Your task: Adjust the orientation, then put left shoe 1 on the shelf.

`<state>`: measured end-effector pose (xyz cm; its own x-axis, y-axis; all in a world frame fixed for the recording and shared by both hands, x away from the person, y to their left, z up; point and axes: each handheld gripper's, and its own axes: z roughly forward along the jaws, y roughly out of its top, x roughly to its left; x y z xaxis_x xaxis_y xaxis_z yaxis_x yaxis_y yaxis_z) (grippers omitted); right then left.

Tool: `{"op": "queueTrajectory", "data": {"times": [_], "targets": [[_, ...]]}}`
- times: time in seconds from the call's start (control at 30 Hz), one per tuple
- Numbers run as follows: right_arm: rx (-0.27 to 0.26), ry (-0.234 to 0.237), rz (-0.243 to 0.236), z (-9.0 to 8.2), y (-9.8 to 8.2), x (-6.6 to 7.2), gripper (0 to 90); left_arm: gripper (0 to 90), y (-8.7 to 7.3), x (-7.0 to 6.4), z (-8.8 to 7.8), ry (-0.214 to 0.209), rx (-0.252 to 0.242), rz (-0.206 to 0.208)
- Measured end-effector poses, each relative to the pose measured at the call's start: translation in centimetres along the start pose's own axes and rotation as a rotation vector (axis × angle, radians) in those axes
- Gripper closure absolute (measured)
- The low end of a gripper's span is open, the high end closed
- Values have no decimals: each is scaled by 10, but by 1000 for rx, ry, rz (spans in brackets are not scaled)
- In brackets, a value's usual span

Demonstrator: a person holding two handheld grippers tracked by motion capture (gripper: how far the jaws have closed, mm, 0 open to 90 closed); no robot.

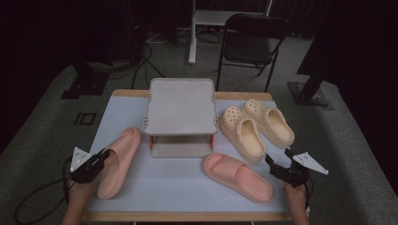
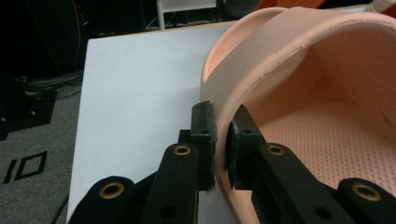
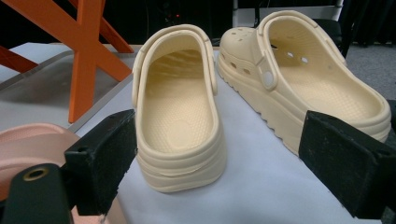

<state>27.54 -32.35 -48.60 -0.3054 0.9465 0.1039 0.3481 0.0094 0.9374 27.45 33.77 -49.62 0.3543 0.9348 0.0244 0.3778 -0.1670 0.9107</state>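
On top of the pale table [image 1: 187,185], the biggest thing is the grey two-level rack [image 1: 180,107] at twelve o'clock, its shelves still bare. At two o'clock stands a pair of cream clogs [image 1: 256,126], touching side by side, and a pink slide [image 1: 237,176] lies at five o'clock, pointing toward the rack's front. Its mate, the other pink slide [image 1: 118,161], sits at eight o'clock near the left edge.

That left slide is the one in hand: the left gripper [image 2: 219,140] is clenched on its thin side wall, one pad outside and one inside the shoe. The right gripper [image 3: 215,172] hangs released at four o'clock, its jaws standing wide just short of the nearer clog's heel, touching nothing.

By my reading the work has barely begun — one shoe grasped, none placed, four to go if the rack is where they belong.

Open table runs between the gripped slide and the rack's lower shelf, so that path looks free — the left table edge is close behind the slide.
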Motion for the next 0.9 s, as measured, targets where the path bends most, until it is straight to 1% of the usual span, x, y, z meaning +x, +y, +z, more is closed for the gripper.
{"op": "queueTrajectory", "data": {"times": [0.13, 0.17, 0.2, 0.3, 0.4, 0.6, 0.7, 0.77, 0.87, 0.9], "targets": [[-5, -1, 1, 0, 1, 0, 112, 832, -3, -4, -6, -10, 10, 11], [-7, -1, 1, 0, 1, 0, 112, 832, -4, -6, -10, -18, 13, 16], [-7, 0, 8, 0, 1, -1, 112, 832, -4, -7, -11, -19, 15, 18], [-8, 0, 11, 0, 1, -1, 112, 832, -5, -9, -14, -24, 15, 16], [-7, 0, 6, 1, 1, 0, 112, 832, -5, -17, -21, -34, 13, 37], [-4, 1, 9, 1, 1, -1, 112, 832, -1, -28, -28, -56, 3, 60], [-9, 13, 18, 1, 1, -2, 113, 832, 1, -35, -30, -72, -5, 69], [-14, 17, 23, 1, 1, -2, 113, 832, 2, -40, -31, -84, -1, 86], [-13, 16, 28, 1, 1, -2, 113, 832, 4, -47, -30, -101, -3, 100], [-9, 8, 23, 2, 1, -2, 112, 832, 4, -49, -29, -108, -3, 100]]}}
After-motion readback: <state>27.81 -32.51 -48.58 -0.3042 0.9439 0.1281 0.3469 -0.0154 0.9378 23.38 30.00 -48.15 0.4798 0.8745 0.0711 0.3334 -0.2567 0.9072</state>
